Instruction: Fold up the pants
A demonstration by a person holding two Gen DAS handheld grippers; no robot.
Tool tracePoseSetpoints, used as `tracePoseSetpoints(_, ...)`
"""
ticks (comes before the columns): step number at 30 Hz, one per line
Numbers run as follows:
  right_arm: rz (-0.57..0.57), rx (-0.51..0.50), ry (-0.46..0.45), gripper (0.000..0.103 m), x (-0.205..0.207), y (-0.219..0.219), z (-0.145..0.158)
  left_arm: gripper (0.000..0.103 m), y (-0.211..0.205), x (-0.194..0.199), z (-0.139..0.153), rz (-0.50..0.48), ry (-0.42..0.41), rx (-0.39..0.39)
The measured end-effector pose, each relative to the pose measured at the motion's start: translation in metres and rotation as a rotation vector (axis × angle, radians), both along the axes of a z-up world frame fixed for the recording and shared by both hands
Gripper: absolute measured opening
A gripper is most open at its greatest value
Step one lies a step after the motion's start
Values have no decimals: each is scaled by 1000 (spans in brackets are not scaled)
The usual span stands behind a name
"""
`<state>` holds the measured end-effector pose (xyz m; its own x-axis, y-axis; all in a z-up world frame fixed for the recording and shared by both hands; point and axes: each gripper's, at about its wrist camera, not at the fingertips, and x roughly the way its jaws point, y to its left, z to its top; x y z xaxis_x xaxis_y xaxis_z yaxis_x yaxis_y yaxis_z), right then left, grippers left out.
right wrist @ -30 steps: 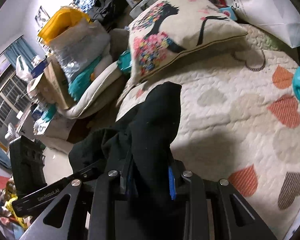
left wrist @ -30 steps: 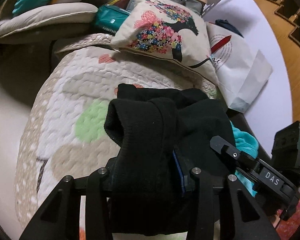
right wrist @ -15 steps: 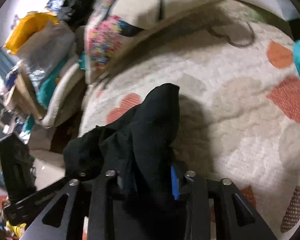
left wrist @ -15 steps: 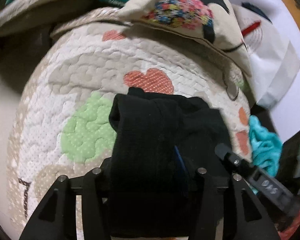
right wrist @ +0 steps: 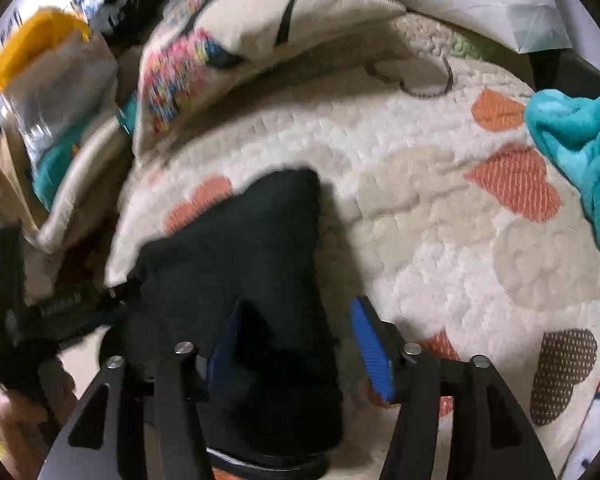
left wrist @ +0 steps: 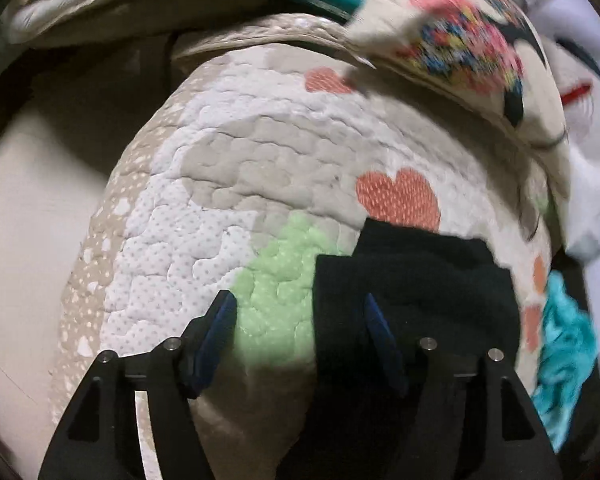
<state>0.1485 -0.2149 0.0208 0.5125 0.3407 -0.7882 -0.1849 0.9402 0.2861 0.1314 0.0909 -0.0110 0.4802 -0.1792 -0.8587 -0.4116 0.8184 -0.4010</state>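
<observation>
Fingers spread — black pants loose between

Right gripper, jaws just opening, straddles black pants on quilt.

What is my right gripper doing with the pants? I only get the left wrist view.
Observer: The right gripper has its jaws apart and they have just been opening. The pants lie between them, clear of the right-hand pad.
Operator: Are the pants down on the quilt?
Observer: They seem to rest on the quilt, bunched into a peak beside an orange heart.
Operator: Anything further back that I can't see?
Observer: A yellow-topped clear bag stands on the pile left of the pillow, well away from the pants.
</observation>
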Motion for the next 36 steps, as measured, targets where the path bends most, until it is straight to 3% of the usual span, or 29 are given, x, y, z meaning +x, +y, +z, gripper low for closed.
tracePoseSetpoints(3, -51, 62, 23, 68, 2, -18, 0, 67, 11, -8, 7, 14, -16, -75)
tracePoseSetpoints(7, -111, 76, -8, 68, -11, -38, 30, 67, 23, -36, 25, 14, -42, -83)
tracePoseSetpoints(11, -81, 101, -43, 69, -47, -43, 56, 67, 11, -77, 49, -27, -97, -19)
tracePoseSetpoints(15, -43, 115, -59, 70, -98, -40, 61, 67, -17, -124, 70, -69, -155, 57)
tracePoseSetpoints(20, -17, 77, -106, 70, -156, -32, 50, 69, -55, -192, 105, -63, -287, 358)
tracePoseSetpoints(22, -8, 26, -151, 70, -174, -30, 47, 85, -70, -221, 117, -21, -355, 494)
tracePoseSetpoints(25, 21, -84, -221, 71, -194, -24, 44, 101, -84, -257, 133, 71, -449, 634)
tracePoseSetpoints(29, 12, -101, -288, 72, -206, -30, 47, 103, -90, -280, 146, 72, -521, 647)
tracePoseSetpoints(36, 10, -64, -315, 73, -214, -35, 54, 103, -100, -283, 147, 27, -467, 591)
